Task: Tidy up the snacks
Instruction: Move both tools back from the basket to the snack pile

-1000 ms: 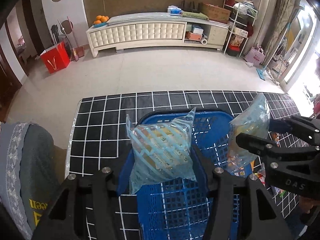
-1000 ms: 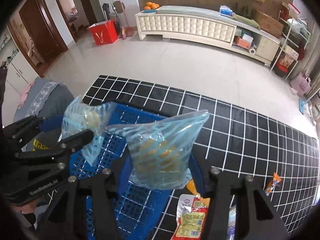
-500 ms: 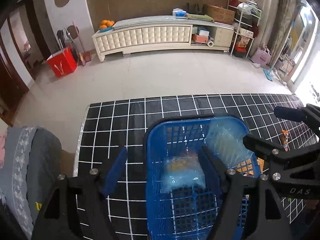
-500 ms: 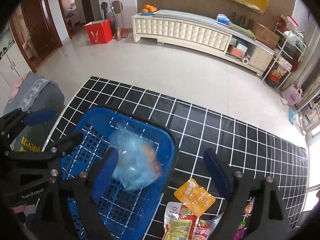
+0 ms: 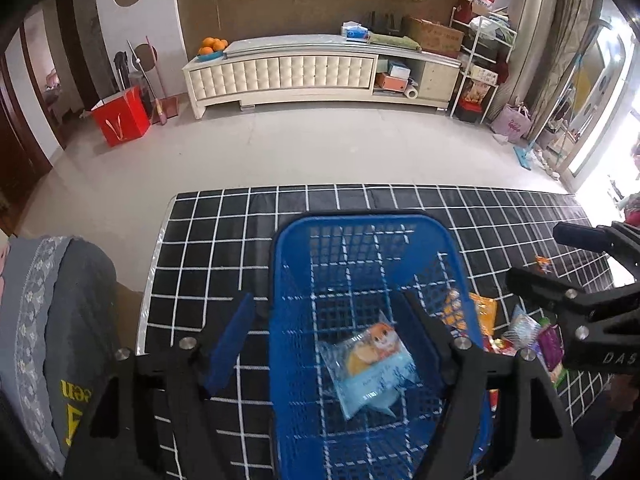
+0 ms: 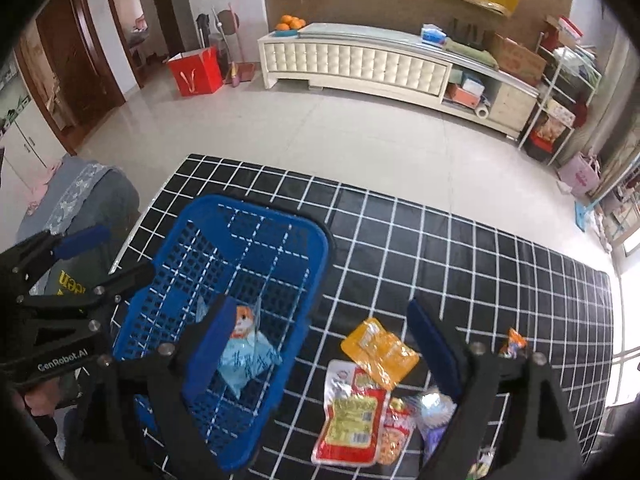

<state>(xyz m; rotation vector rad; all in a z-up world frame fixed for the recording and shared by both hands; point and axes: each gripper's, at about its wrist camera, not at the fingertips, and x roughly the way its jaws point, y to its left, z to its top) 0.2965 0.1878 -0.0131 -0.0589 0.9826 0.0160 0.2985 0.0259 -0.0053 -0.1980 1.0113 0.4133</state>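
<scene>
A blue plastic basket (image 5: 360, 224) (image 6: 256, 210) stands on the black grid-patterned tablecloth (image 5: 224, 248). On its floor lies a light-blue snack bag (image 5: 372, 368) (image 6: 248, 356) with an orange cartoon face. My left gripper (image 5: 326, 336) (image 6: 122, 256) hangs open above the basket's left half, nothing between its pads. My right gripper (image 6: 322, 344) (image 5: 538, 254) stands open over the basket's right rim, also empty. Loose snacks lie right of the basket: a yellow packet (image 6: 378, 352), a red packet (image 6: 352, 416) and a small orange one (image 6: 516, 340).
A chair draped with grey clothing (image 5: 60, 320) stands against the table's left edge. Purple and silver packets (image 6: 434, 412) lie near the front edge. Beyond the table is open tiled floor (image 5: 320, 148), with a white cabinet (image 5: 300, 72) at the far wall.
Both grippers held light-blue bags over the basket, then opened and let them drop in. Both have since lifted and drawn back from the basket.
</scene>
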